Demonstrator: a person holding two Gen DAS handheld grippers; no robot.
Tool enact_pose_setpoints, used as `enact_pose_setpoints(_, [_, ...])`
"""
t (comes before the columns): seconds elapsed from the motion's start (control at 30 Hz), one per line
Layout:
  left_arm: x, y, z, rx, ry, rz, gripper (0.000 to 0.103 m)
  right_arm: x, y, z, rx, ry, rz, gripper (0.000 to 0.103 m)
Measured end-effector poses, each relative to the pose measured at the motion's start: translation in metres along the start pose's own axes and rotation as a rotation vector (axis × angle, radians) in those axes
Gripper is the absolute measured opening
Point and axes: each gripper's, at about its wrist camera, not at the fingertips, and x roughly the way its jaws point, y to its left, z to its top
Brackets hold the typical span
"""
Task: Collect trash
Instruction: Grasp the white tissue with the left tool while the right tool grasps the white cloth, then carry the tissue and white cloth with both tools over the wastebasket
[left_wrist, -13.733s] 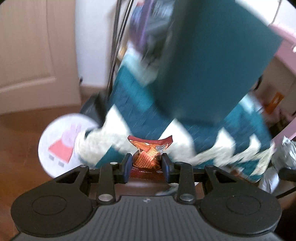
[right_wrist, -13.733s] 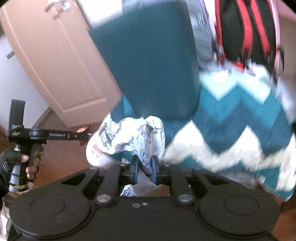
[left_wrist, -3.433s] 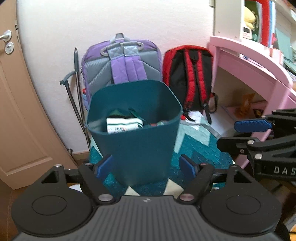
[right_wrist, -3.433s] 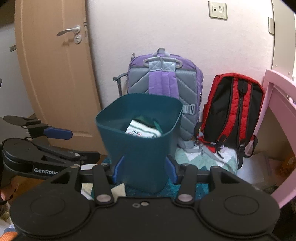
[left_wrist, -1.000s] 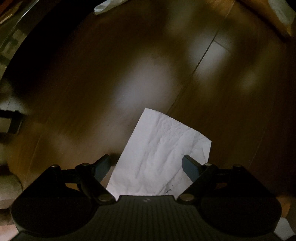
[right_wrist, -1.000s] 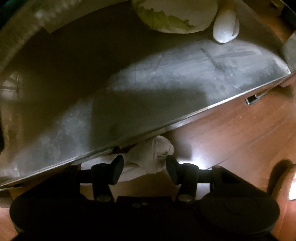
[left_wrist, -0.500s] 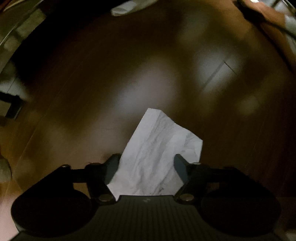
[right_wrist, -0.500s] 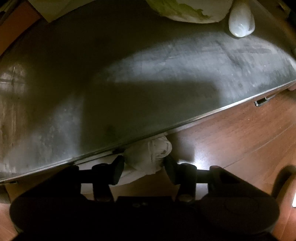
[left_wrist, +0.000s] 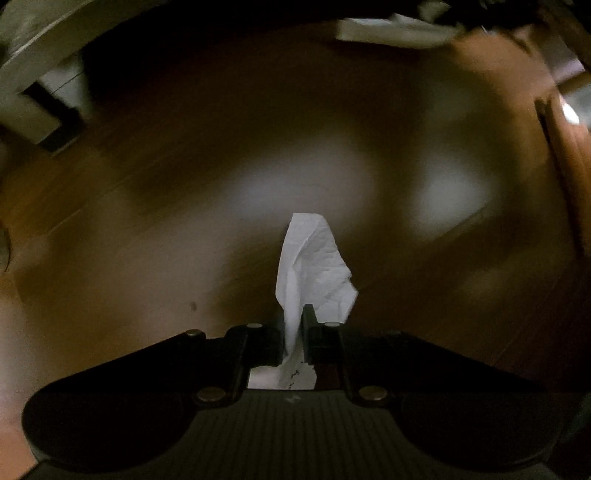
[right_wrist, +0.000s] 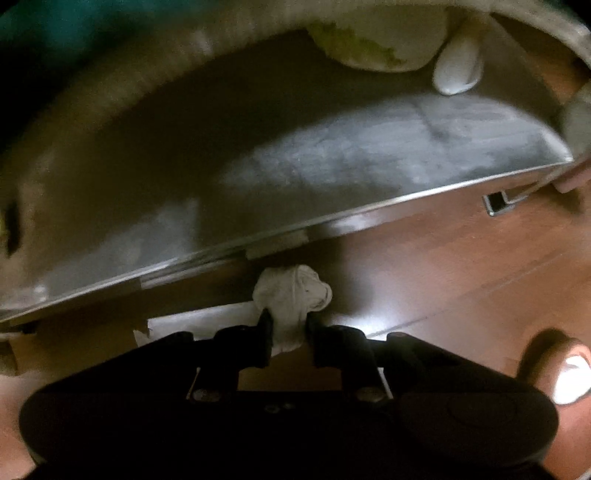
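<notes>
In the left wrist view my left gripper (left_wrist: 293, 325) is shut on a white sheet of paper (left_wrist: 314, 266), which folds upward between the fingers above the dark wooden floor (left_wrist: 184, 221). In the right wrist view my right gripper (right_wrist: 288, 325) is shut on a crumpled white tissue wad (right_wrist: 295, 291) just off the floor, beside the edge of a grey metal sheet (right_wrist: 332, 147). A flat white paper (right_wrist: 199, 321) lies on the floor left of the tissue.
The metal sheet is large, with a pale round object (right_wrist: 373, 48) and a white oval object (right_wrist: 458, 70) at its far side. A grey furniture leg (left_wrist: 40, 110) stands at the left wrist view's upper left. More white scrap (left_wrist: 391, 31) lies far off.
Both grippers have closed: the left one pinched the flat paper so it crumpled upward, the right one closed on the tissue wad. Both views have shifted slightly.
</notes>
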Motion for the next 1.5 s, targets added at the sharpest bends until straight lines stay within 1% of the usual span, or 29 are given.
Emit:
enact_pose_setpoints(0.1, [-0.021,0.005,0.001,-0.038,-0.012,-0.014,0.009,-0.026,-0.002,-0.005,-0.009,-0.018,0.015,0.018])
enact_pose_setpoints(0.17, [-0.045,0.011,0.005,-0.047,-0.030,-0.023,0.009,-0.044,-0.010,-0.003,-0.003,-0.027,0.027,0.018])
enact_pose_setpoints(0.27, [-0.082,0.016,0.006,-0.077,-0.070,-0.046,0.009,-0.082,-0.012,-0.007,0.001,-0.051,0.055,0.018])
enact_pose_setpoints(0.4, [-0.144,0.015,0.011,-0.108,-0.139,-0.069,0.009,-0.142,-0.012,-0.021,-0.025,-0.085,0.093,0.018])
enact_pose_setpoints(0.53, [-0.209,0.011,0.014,-0.123,-0.219,-0.074,0.009,-0.212,-0.011,-0.028,-0.063,-0.144,0.147,0.018])
enact_pose_setpoints(0.57, [-0.217,0.003,0.017,-0.125,-0.238,-0.073,0.009,-0.230,-0.010,-0.031,-0.072,-0.163,0.161,0.018])
enact_pose_setpoints(0.67, [-0.270,-0.010,0.020,-0.126,-0.305,-0.063,0.009,-0.280,-0.008,-0.037,-0.102,-0.217,0.200,0.018])
enact_pose_setpoints(0.73, [-0.298,-0.027,0.019,-0.124,-0.353,-0.055,0.009,-0.314,-0.005,-0.041,-0.125,-0.254,0.218,0.018])
enact_pose_setpoints(0.9, [-0.375,-0.056,0.010,-0.136,-0.473,-0.017,0.009,-0.381,0.003,-0.053,-0.189,-0.342,0.258,0.018])
enact_pose_setpoints(1.0, [-0.413,-0.073,0.004,-0.149,-0.537,0.008,0.009,-0.425,0.004,-0.063,-0.238,-0.398,0.271,0.018])
enact_pose_setpoints(1.1, [-0.444,-0.090,-0.004,-0.167,-0.605,0.027,0.009,-0.454,0.001,-0.070,-0.273,-0.448,0.284,0.018])
enact_pose_setpoints(1.17, [-0.467,-0.099,-0.010,-0.180,-0.635,0.031,0.009,-0.474,-0.001,-0.072,-0.291,-0.477,0.293,0.018])
enact_pose_setpoints(1.27, [-0.500,-0.112,-0.012,-0.193,-0.693,0.050,0.009,-0.510,0.000,-0.075,-0.327,-0.527,0.299,0.018])
enact_pose_setpoints(1.5, [-0.573,-0.134,0.000,-0.210,-0.839,0.085,0.009,-0.578,0.013,-0.061,-0.410,-0.684,0.293,0.018])
